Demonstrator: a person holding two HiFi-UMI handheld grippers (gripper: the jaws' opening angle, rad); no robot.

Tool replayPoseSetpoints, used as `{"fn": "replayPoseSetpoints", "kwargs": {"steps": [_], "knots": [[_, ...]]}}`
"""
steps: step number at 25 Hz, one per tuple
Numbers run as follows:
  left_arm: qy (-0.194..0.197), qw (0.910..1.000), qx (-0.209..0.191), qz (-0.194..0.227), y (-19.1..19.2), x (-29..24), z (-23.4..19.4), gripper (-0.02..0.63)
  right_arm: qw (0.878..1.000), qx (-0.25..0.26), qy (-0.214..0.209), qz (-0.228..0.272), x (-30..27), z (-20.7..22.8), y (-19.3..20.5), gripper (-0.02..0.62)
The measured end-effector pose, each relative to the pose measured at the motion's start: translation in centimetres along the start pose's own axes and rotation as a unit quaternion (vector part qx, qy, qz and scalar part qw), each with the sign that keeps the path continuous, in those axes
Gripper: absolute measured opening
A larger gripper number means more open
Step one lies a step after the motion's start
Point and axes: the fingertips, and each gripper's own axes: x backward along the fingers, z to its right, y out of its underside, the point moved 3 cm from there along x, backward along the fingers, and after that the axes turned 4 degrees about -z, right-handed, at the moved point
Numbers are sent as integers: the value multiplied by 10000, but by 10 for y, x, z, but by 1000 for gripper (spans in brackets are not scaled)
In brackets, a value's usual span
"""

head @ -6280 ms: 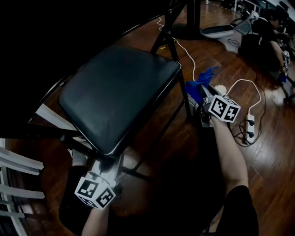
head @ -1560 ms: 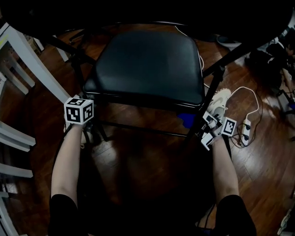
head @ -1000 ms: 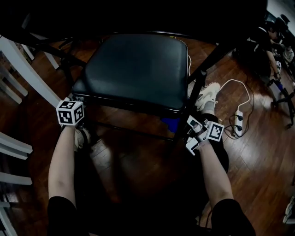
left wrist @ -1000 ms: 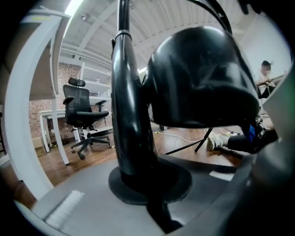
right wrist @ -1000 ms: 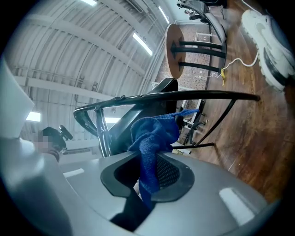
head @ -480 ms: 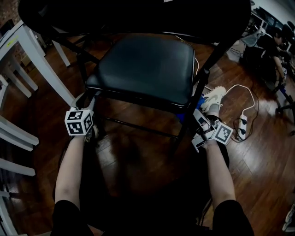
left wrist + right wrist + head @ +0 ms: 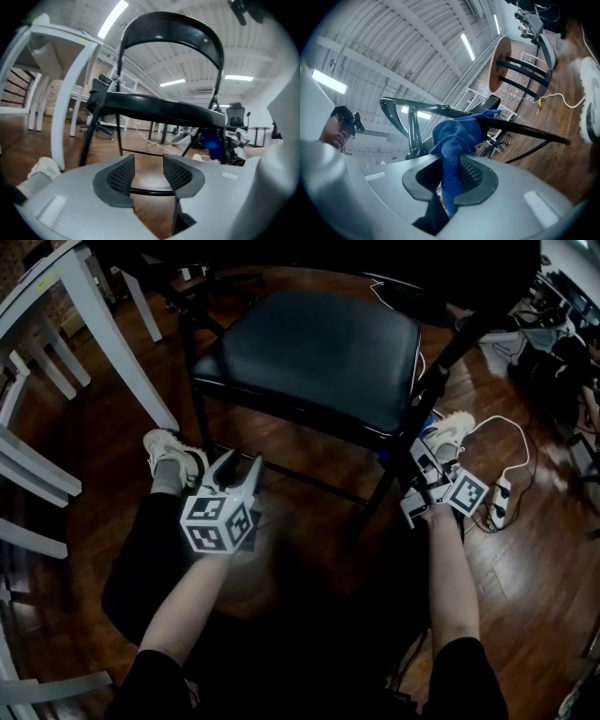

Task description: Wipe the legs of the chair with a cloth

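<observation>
The black folding chair (image 7: 319,348) stands in front of me, its front right leg (image 7: 398,465) running down beside my right gripper (image 7: 420,457). That gripper is shut on a blue cloth (image 7: 457,140), which bunches up against the dark leg (image 7: 520,129); a bit of blue cloth (image 7: 383,457) shows by the leg in the head view. My left gripper (image 7: 240,461) hovers low before the seat's front left, away from the legs. Its jaws have just been opening and now stand open, with nothing between them (image 7: 149,173); the chair's lower crossbar (image 7: 150,191) shows beyond the gap.
White table legs (image 7: 94,324) rise at the left. White sneakers rest at each side of the chair (image 7: 169,451) (image 7: 455,427). A power strip (image 7: 500,498) with white cable lies on the wooden floor at the right. Office chairs stand further back.
My left gripper has left the chair's front left leg and come down toward me, its jaws now apart. My right gripper stays at the front right leg with the cloth.
</observation>
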Motion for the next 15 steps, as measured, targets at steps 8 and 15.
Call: {"fn": "replayPoseSetpoints", "kwargs": {"steps": [8, 15], "knots": [[767, 9734, -2117, 434, -66, 15, 108, 172, 9997, 38, -158, -175, 0, -3, -2, 83], [-298, 7771, -6287, 74, -90, -10, 88, 301, 9991, -319, -263, -17, -2, 3, 1, 81]]}}
